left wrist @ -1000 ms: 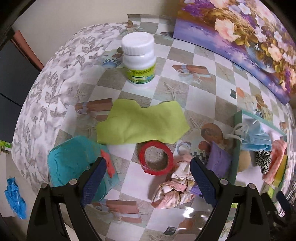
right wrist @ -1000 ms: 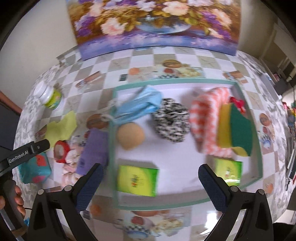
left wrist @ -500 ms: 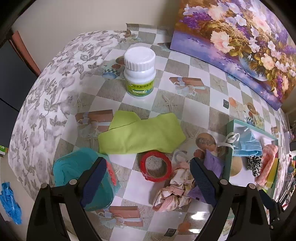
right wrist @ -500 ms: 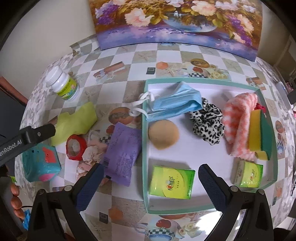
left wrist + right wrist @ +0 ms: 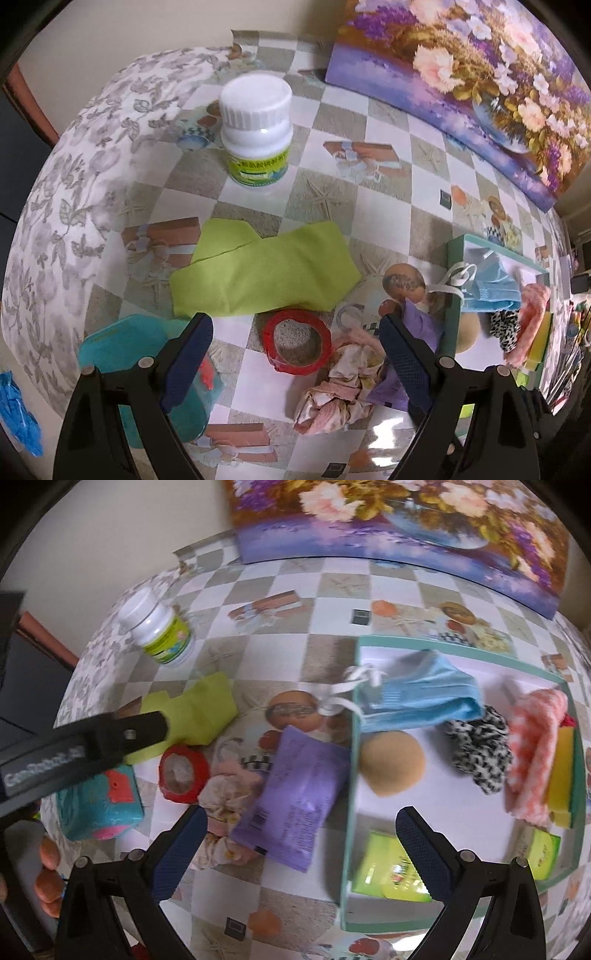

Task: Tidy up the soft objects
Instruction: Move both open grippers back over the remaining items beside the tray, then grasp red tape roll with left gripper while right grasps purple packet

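Observation:
A lime green cloth lies flat on the table, also in the right wrist view. A crumpled pink floral cloth lies beside a purple packet. A teal soft cube sits at the left. The teal tray holds a blue mask, a tan sponge ball, a leopard scrunchie and a pink checked cloth. My left gripper is open above the red tape roll. My right gripper is open over the purple packet.
A white pill bottle stands at the back left. A flower painting leans against the wall. Green tissue packs and a yellow-green sponge lie in the tray. The left edge of the table drops off near the cube.
My right gripper has swung left from above the tray to the purple packet and lower. My left gripper has come nearer to the table and the red tape roll. Both stay open.

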